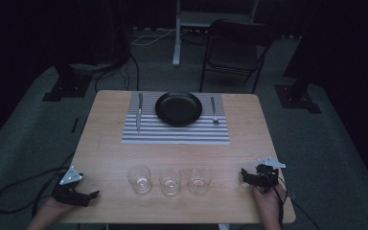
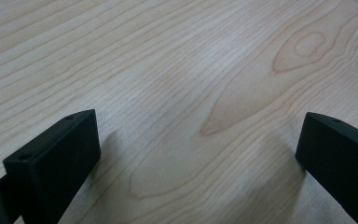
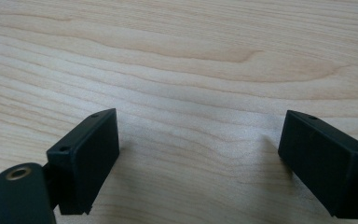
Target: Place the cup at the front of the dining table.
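Both grippers are resting at the near edge of the desk, one at each front corner: the left gripper is lying low at the near left, the right gripper at the near right, each with a hand behind it. In both gripper views the jaws are standing spread wide with nothing between them, bare wood grain showing in the gap. The things nearest to them are three clear glasses standing upright in a row between the grippers: the left glass, the middle glass and the right glass, set near one another but apart. Beyond them a striped placemat is carrying a black plate, with a knife lying to its left and a fork to its right. Judged from this layout, a first reach for a glass is pending, and no contact is being made yet. To do it well, the nearer gripper should be travelling level toward the end glass on its own side, with the jaws kept spread past the glass wall, closing low on the body and gently, since clear glass is slippery and tips easily; the neighbouring glass is standing close, so the outer side is offering the safer approach. No brand, label or writing is readable on any item; the lighting is dim.
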The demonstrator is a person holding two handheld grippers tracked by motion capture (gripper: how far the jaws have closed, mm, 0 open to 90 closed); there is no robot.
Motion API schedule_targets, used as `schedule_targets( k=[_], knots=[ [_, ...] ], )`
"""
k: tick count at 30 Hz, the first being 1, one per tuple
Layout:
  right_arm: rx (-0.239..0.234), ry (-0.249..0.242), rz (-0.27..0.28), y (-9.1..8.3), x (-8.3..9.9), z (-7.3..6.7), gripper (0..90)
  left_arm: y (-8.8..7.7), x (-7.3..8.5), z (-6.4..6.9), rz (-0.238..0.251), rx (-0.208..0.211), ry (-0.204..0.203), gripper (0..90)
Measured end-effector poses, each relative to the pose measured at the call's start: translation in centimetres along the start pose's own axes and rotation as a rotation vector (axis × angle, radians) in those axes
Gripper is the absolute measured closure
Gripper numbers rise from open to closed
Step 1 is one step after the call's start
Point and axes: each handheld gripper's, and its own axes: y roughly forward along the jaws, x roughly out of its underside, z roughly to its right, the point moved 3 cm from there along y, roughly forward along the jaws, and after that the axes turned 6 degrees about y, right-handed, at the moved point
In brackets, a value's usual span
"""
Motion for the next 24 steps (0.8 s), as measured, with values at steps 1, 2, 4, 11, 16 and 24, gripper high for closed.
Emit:
schedule_targets(
  k=[1,2,4,11,16,24],
  knots=[
    [0.0,0.0,0.0,0.0,0.0,0.0,11.7,0.0,0.0,-0.1,-0.008,0.002,0.002,0.2],
    [0.0,0.0,0.0,0.0,0.0,0.0,11.8,0.0,0.0,-0.1,-0.011,0.0,-0.001,0.2],
    [0.0,0.0,0.0,0.0,0.0,0.0,11.7,0.0,0.0,-0.3,-0.004,-0.009,-0.009,0.2],
    [0.0,0.001,0.0,0.0,0.0,0.0,11.7,-0.1,0.2,-0.3,0.018,0.0,0.0,0.2],
    [0.0,0.0,0.0,0.0,0.0,0.0,11.7,-0.5,0.3,0.1,0.031,-0.009,0.012,2.0],
    [0.0,0.0,0.0,0.0,0.0,0.0,11.7,-0.7,0.2,0.7,0.047,0.003,0.017,2.0]
  ],
)
